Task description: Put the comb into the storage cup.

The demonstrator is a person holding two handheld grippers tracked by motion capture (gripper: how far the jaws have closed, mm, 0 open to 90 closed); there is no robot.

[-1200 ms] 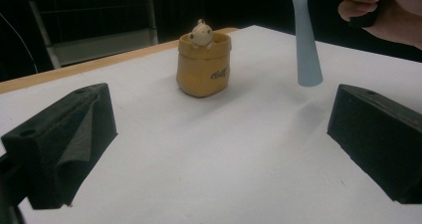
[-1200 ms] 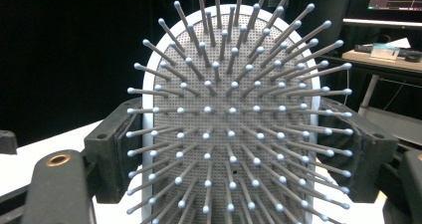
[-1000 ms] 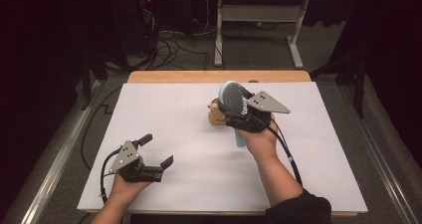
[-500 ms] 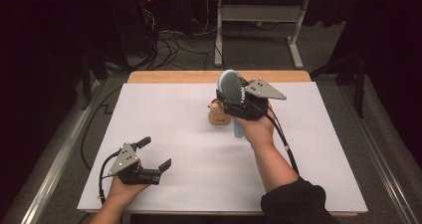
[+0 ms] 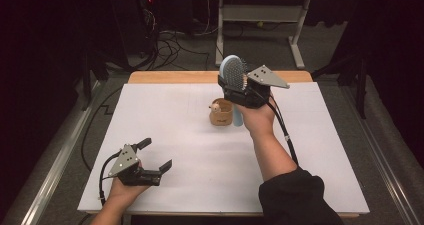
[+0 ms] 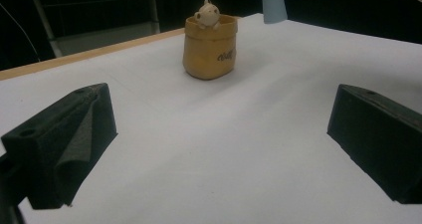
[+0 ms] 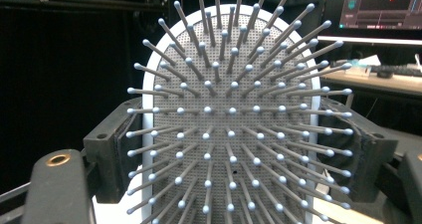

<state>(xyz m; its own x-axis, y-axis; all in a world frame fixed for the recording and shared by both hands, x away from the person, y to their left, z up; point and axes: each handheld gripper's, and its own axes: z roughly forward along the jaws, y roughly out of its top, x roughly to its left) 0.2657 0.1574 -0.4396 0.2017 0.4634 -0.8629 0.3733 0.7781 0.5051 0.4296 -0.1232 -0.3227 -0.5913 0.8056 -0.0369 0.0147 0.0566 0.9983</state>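
My right gripper (image 5: 233, 88) is shut on a light-blue hairbrush (image 5: 230, 69), clamping the sides of its oval head. The brush stands upright above the table, with its handle hanging down just right of a tan pot (image 5: 221, 115). A small bear figure peeks over the pot's rim. In the right gripper view the grey bristle pad of the hairbrush (image 7: 229, 134) faces the camera between the jaws of that gripper (image 7: 234, 152). My left gripper (image 5: 156, 154) rests open at the front left, nothing between its jaws. Its own view shows the pot (image 6: 209, 47) ahead and the handle tip (image 6: 272, 5).
A white sheet (image 5: 175, 135) covers the wooden table (image 5: 170, 77), whose bare edge shows at the far side. Beyond it stand a white desk frame (image 5: 300, 40) and floor cables (image 5: 170, 45). A lit monitor (image 7: 383, 7) shows behind the brush.
My right hand has risen and moved toward the table's far side with the hairbrush still clamped. The left gripper and the pot have stayed where they were.
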